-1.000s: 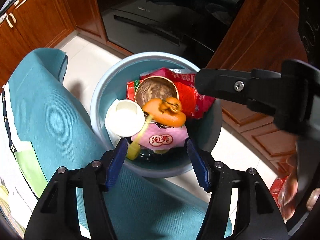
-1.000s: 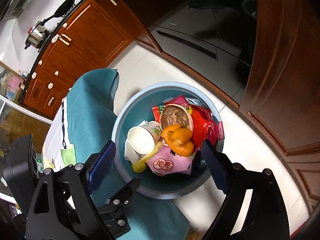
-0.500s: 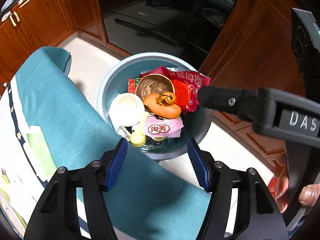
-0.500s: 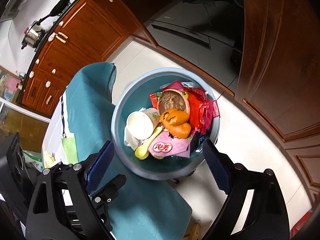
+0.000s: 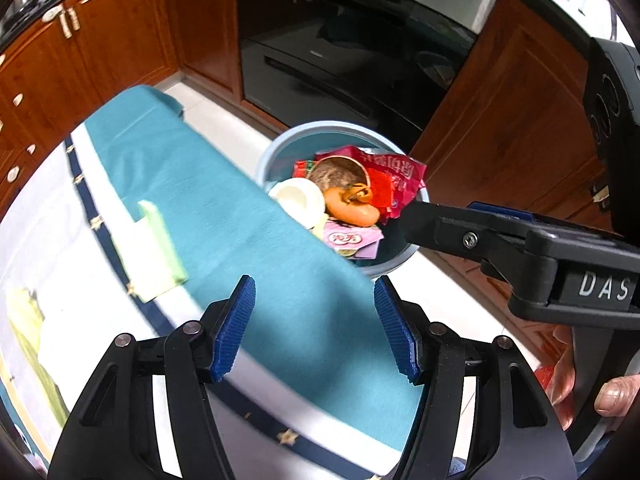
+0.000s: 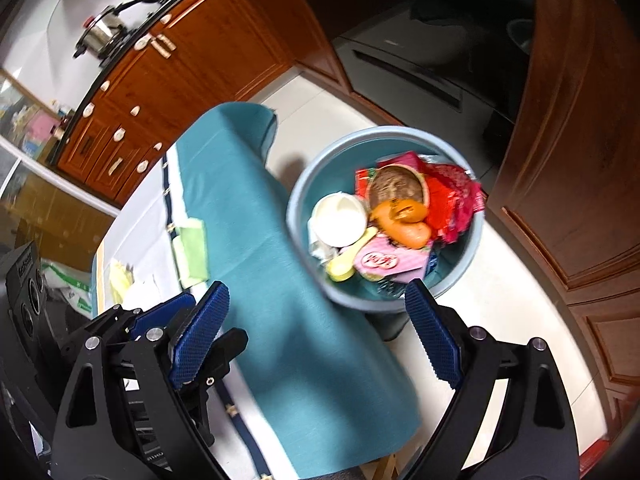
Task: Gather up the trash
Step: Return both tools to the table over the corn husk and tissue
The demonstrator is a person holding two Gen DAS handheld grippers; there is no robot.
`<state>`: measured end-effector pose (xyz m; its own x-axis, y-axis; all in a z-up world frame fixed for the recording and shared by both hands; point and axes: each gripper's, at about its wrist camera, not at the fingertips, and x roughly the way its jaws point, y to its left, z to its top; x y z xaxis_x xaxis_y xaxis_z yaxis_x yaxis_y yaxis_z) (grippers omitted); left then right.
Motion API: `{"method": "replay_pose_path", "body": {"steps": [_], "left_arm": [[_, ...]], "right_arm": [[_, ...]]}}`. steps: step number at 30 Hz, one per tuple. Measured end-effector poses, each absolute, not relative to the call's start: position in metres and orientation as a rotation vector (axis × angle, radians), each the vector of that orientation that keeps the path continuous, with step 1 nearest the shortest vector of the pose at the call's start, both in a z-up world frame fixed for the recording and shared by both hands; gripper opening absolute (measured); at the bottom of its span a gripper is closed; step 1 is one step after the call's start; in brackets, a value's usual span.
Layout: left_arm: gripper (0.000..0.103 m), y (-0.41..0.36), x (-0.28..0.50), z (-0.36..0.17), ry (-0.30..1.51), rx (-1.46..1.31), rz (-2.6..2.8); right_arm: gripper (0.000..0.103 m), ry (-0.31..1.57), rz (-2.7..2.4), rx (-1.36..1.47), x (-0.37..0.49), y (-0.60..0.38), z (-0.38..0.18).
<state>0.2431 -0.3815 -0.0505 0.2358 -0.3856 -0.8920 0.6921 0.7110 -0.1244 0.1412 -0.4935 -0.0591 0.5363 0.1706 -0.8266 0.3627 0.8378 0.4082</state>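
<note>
Both claws are hanging spread and empty: left claw (image 5: 315, 322) over the teal-clothed surface (image 5: 224, 216), right claw (image 6: 318, 336) beside it. At two o'clock, the round pale-blue plastic bin (image 6: 308, 184) is holding wrappers. Sensibly, they should be scanning leftward for remaining scraps.

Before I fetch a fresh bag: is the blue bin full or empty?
Nearly full. The blue bin holds a pile reaching close to its rim: white cup, orange peel, red wrappers, pink packet.
</note>
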Motion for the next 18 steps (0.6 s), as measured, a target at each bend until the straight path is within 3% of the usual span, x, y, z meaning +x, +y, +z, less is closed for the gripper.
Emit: {"method": "replay_pose_path", "body": {"steps": [11, 13, 18], "left_arm": [[0.064, -0.285, 0.246, -0.039, 1.092, 0.211, -0.685], [0.074, -0.261, 0.249, -0.040, 1.095, 0.198, -0.656], [0.074, -0.198, 0.257, -0.046, 1.091, 0.147, -0.568]], "right_arm": [[0.086, 1.057, -0.048, 0.500, 0.148, -0.411, -0.045], [0.086, 1.073, -0.023, 0.474, 0.152, -0.392, -0.045], [0.086, 1.116, 0.033, 0.414, 0.166, -0.347, -0.050]]}}
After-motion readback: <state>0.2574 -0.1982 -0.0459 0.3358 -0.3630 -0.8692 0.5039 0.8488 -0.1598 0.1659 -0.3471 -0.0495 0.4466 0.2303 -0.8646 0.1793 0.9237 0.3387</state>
